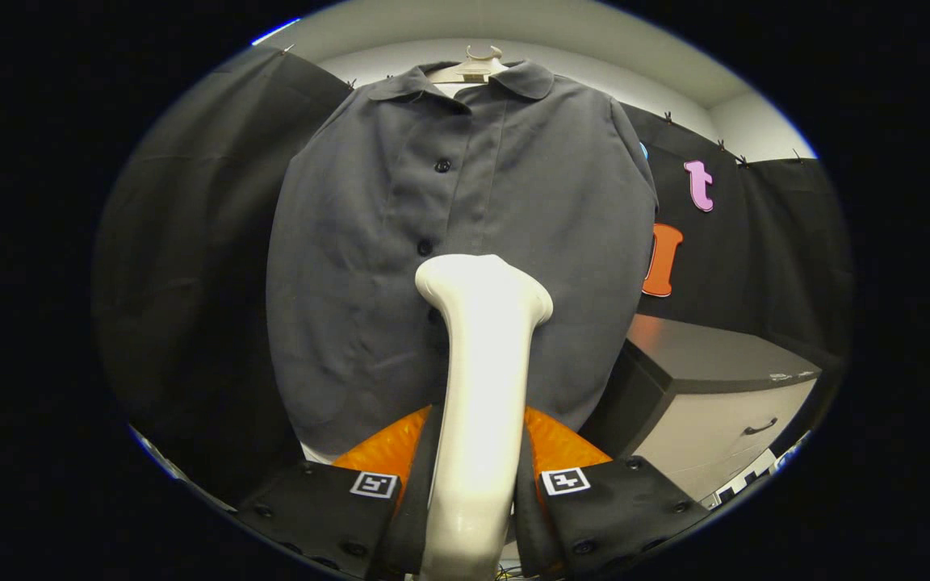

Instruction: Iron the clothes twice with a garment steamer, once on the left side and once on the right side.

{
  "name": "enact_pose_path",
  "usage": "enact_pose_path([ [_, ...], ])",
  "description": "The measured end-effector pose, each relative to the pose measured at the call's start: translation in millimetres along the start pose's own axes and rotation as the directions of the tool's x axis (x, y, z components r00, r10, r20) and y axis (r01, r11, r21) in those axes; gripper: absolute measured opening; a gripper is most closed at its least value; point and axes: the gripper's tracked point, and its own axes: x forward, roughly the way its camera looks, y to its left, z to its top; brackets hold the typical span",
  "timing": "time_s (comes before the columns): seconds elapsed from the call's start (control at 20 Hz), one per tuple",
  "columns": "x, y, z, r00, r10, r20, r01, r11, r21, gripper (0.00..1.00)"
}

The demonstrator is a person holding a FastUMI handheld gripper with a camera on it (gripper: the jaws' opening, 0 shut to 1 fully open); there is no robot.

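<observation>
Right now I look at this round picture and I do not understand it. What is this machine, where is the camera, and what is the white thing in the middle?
There is no robot arm here. A person holds hand-held tongs, and the camera rides on them, looking forward along the two fingers. That is why the picture bends like a fishbowl. The white thing is a garment steamer; both fingers press on its handle, so the tongs are shut on it. Its head points at a grey shirt with dark buttons, hanging on a hanger just ahead. Beside the shirt stands a cabinet with a drawer.
</observation>
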Motion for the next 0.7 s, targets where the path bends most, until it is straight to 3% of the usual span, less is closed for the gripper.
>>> enact_pose_path([
  [0.45, -2, -9, -56, 0.992, -0.006, -0.127, 0.013, 0.999, 0.051, 0.5],
  [0.7, -7, -7, -50, 0.995, 0.011, -0.096, -0.005, 0.998, 0.061, 0.48],
])
